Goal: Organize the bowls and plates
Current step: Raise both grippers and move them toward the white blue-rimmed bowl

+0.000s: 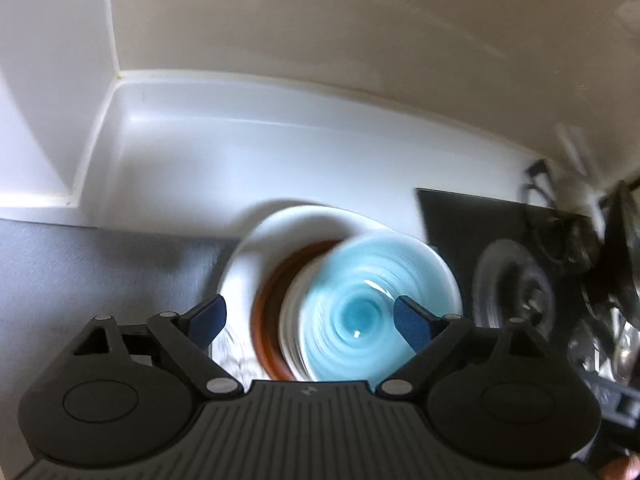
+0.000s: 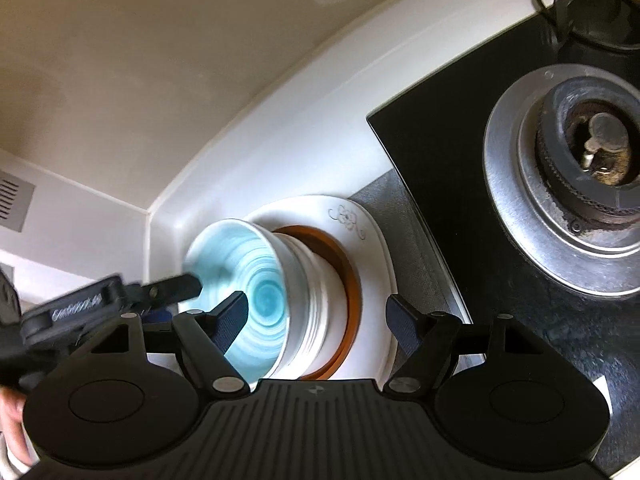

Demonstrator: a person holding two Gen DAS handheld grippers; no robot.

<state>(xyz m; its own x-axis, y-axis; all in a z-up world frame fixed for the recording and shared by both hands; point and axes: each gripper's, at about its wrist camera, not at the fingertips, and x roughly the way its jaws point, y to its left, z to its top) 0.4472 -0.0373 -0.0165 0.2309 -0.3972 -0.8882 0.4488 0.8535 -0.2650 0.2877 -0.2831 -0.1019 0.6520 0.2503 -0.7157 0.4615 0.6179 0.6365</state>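
A blue swirl-glazed bowl (image 1: 348, 304) tops a stack on the counter. Under it come white bowls (image 2: 316, 280), a brown-rimmed dish (image 2: 352, 280) and a wide white plate (image 2: 360, 232) with a floral mark. My left gripper (image 1: 310, 316) hangs over the blue bowl, its jaws wide and nothing pressed between the pads. In the right wrist view one left gripper finger (image 2: 188, 286) lies at the blue bowl's (image 2: 256, 280) left rim. My right gripper (image 2: 318, 316) is open just above the stack, straddling it without touching.
A black hob (image 2: 440, 128) with a metal gas burner (image 2: 568, 176) lies right of the stack. A white wall corner (image 1: 120, 80) stands behind. A grey mat (image 1: 80, 272) is on the left, and cables (image 2: 580, 0) at the far right. A hand (image 2: 12, 432) holds the left gripper.
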